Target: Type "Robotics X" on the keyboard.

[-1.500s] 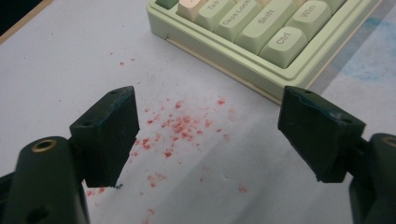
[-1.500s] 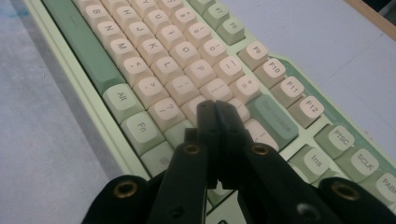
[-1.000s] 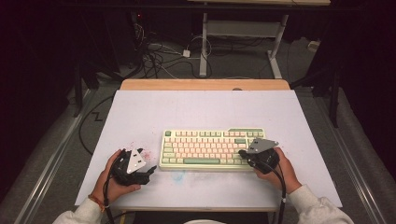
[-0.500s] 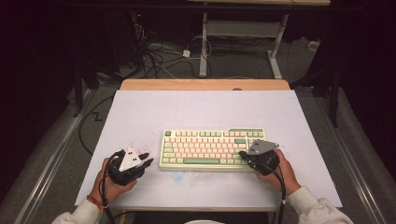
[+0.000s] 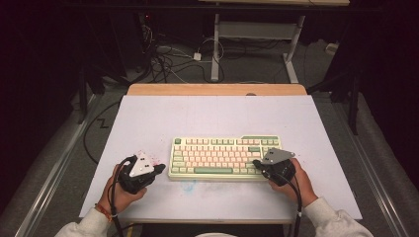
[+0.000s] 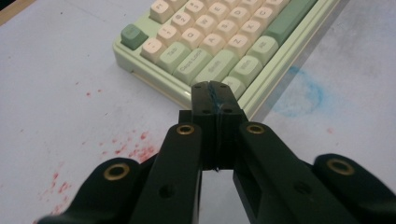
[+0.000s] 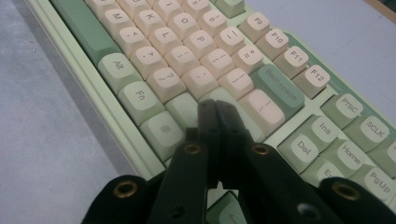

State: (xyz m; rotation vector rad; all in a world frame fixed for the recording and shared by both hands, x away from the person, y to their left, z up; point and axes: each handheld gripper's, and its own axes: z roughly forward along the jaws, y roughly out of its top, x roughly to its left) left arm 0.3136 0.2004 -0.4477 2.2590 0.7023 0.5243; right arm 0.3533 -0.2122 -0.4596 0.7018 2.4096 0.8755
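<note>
So we've got the keyboard (image 5: 225, 158) sitting mid-table toward the near edge; our left gripper (image 5: 159, 169) has just snapped its jaws together with nothing between them, tips just beside the keyboard's near left corner; our right gripper (image 5: 257, 163) is pinched closed too, empty, tips over the keys at the right end.

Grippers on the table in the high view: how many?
2. The left gripper sits just off the keyboard's left end, jaws shut on nothing. The right gripper is over the keyboard's right end, jaws shut.
</note>
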